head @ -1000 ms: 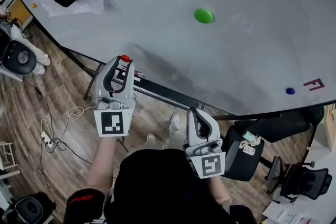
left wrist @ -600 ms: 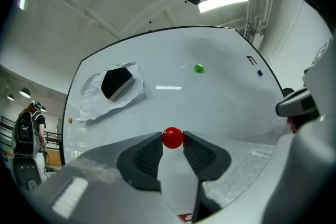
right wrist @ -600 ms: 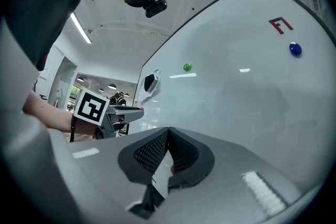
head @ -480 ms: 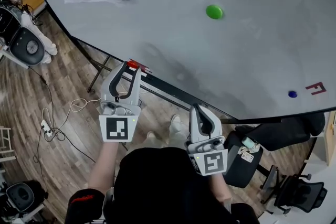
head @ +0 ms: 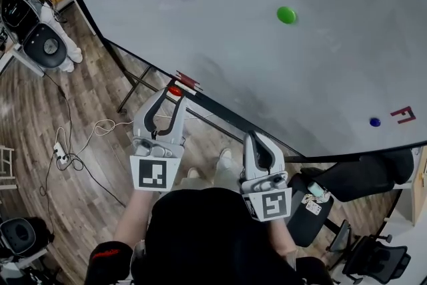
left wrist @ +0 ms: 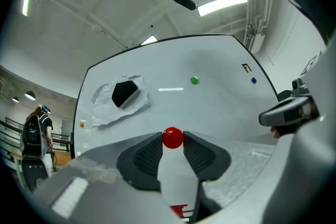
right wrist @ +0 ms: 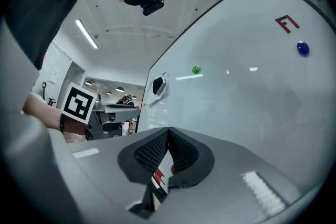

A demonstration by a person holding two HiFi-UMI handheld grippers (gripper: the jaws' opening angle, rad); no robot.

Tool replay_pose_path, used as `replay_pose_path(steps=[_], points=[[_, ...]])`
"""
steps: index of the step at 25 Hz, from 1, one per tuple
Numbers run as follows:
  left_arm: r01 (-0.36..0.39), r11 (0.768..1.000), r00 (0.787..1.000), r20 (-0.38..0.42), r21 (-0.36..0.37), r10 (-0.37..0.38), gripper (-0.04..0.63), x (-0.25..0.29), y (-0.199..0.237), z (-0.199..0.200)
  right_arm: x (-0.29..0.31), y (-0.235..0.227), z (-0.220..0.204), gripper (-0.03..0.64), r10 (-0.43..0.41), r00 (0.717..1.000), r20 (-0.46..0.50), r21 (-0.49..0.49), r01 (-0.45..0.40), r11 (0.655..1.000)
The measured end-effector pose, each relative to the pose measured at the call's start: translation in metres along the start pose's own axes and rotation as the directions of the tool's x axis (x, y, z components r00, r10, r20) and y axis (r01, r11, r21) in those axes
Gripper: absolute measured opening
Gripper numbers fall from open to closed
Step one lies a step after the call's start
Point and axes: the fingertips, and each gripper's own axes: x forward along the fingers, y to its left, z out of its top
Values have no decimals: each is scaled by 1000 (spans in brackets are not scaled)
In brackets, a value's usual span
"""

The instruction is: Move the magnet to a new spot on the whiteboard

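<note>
Head view: whiteboard fills upper right. L tongs clamp red magnet at tips. Magnet is off whiteboard, just by its lower edge, bare surface straight ahead. R tongs pinched together, empty, further back. L tongs nearer, likely do placing.

My L gripper w/ the red magnet slid back from the whiteboard. Before, the magnet sat over the board's bottom edge. Now it's just below it, over the floor, next to the red bit on the ledge. My head turned too, so the green magnet shows more to the right.
</note>
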Motion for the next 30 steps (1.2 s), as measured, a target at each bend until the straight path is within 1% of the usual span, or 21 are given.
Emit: replay_pose_path(steps=[5, 15, 25, 30], points=[[-33, 999, 999, -5, -14, 33, 130, -25, 9, 2, 4, 7, -1, 2, 14, 1000, 3, 11, -14, 1000], [-117, 992, 993, -29, -47, 115, 130, -65, 30, 0, 21, 30, 7, 2, 74, 997, 31, 8, -75, 997], [-152, 988, 986, -68, -41, 149, 130, -97, 34, -15, 32, 39, 9, 2, 112, 993, 38, 12, -112, 994], [-159, 987, 986, -57, -38, 157, 130, -98, 39, -13, 37, 43, 9, 2, 126, 991, 38, 9, -127, 992]])
